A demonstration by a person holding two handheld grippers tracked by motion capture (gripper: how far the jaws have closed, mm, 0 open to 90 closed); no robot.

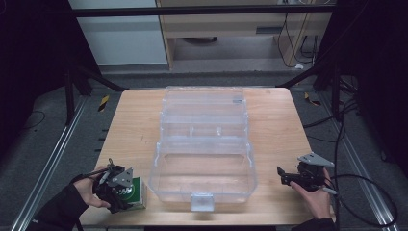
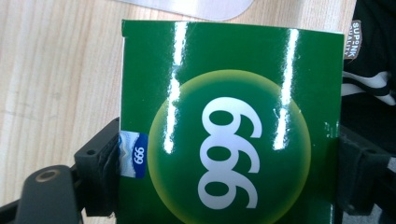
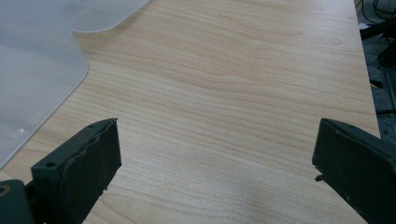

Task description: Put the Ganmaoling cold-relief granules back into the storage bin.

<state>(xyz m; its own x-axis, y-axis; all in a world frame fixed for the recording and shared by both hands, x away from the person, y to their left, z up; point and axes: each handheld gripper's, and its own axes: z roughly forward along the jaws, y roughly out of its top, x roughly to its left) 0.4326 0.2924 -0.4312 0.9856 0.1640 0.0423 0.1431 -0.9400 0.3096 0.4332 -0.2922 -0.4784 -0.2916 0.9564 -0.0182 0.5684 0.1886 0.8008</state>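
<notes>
- Glossy green carton (image 2: pixel 229 135) betw. left jaws, glare streaks.
- Matt black jaw pads, rough edges.
- Pale wood-grain table (image 3: pixel 243 93) beyond right jaws, smooth.
- Clear plastic case (image 1: pixel 204 144).

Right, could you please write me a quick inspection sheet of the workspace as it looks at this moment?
Surface: wooden table, light grain, bare around the things.
Job's things: clear plastic box at the middle, lid open away from the person; green carton printed 999, at the table's near left corner.
Clutter: nothing seen.
Grippers: left tongs closed on the green carton, a jaw on each side; right tongs open over bare wood, holding nothing.
Cables: a black cable trails from the right tongs off the table's edge; more lie on the floor at right.
Surroundings: grey floor, metal rails, dark frame, cabinet behind.
</notes>
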